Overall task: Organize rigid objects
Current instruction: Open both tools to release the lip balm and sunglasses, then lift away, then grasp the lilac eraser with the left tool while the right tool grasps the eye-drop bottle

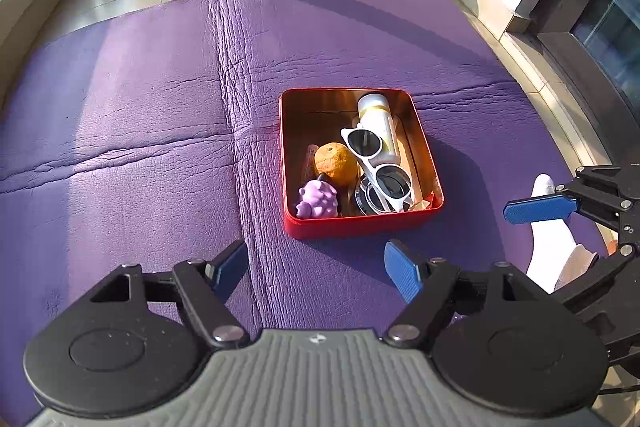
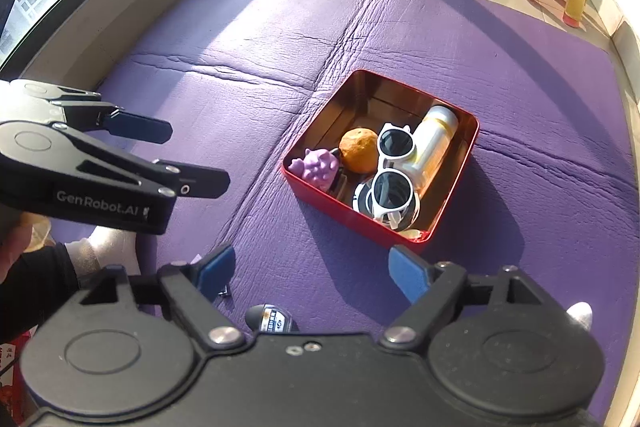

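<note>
Left wrist view: left claw [image 1: 318, 265] hangs low over the wrinkled purple padded mat [image 1: 160, 131], pads wide apart, holding nothing. Just ahead sits the square red metal tin with copper-toned inside [image 1: 362, 223]. It holds a white cylindrical bottle with a yellow band [image 1: 378, 125] lying along the right wall, white-framed round sunglasses [image 1: 378, 165] laid across the bottle, a dull orange round fruit [image 1: 336, 163], a knobbly lilac rubber toy [image 1: 316, 201] in the near-left corner, and a round dark-rimmed lid or jar [image 1: 366, 197] under the glasses, hard to identify. Right claw [image 1: 538, 211] enters at right edge, one blue pad visible. Items crowd the near half of the tin, likely dropped from this side.

Right wrist view: right claw [image 2: 310, 273] also apart and empty, aimed at the tin's near corner. Left claw [image 2: 194, 157] at left, fingers spread. Below the right claw's pads, on the mat, a small dark capped object with a printed label [image 2: 272, 319], partly hidden by the claw body. Judgement: this is the remaining piece to go in; the tin's far half has room
</note>
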`<control>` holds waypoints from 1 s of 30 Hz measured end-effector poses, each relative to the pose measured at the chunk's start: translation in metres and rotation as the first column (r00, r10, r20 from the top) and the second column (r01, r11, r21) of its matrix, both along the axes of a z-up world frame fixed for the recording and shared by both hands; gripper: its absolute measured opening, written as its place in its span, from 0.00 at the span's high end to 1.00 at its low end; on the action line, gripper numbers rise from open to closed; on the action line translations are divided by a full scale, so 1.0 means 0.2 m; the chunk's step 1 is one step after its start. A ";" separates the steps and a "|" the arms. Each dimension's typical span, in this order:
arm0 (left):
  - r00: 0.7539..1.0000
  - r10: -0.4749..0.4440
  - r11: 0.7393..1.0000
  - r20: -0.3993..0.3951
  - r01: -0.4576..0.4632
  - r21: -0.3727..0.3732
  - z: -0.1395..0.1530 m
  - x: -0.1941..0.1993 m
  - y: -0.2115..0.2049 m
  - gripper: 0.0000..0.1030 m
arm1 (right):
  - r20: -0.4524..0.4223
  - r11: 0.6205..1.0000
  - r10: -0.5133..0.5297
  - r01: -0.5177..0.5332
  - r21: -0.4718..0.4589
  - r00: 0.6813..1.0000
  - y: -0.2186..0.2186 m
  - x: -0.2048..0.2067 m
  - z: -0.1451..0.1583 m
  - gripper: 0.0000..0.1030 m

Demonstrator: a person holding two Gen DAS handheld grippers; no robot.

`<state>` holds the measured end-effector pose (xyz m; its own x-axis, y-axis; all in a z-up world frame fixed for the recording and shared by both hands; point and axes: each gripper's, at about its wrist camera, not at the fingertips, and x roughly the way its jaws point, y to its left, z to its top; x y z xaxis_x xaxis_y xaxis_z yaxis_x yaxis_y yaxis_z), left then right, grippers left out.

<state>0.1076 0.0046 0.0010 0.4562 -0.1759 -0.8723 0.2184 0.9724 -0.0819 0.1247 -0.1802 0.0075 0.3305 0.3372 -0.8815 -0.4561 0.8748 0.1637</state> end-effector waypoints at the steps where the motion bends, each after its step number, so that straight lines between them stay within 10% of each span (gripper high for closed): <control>1: 1.000 0.006 1.000 -0.001 -0.006 0.002 0.00 -0.02 0.00 0.27 | -0.003 1.000 0.007 -0.007 0.000 1.000 0.01 -0.01 0.00 0.16; 13: 0.984 0.133 0.990 -0.115 -0.126 0.067 -0.30 -0.09 0.11 0.27 | -0.083 0.972 0.218 -0.224 -0.073 0.972 0.20 -0.10 -0.30 0.14; 22: 0.920 0.249 0.968 -0.301 -0.227 0.106 -0.71 -0.12 0.16 0.27 | -0.128 0.918 0.356 -0.373 -0.138 0.926 0.27 -0.20 -0.59 0.22; 30: 0.911 0.196 0.979 -0.362 -0.164 0.119 -0.88 -0.18 0.13 0.27 | -0.132 0.878 0.438 -0.455 -0.148 0.889 0.34 -0.20 -0.72 0.30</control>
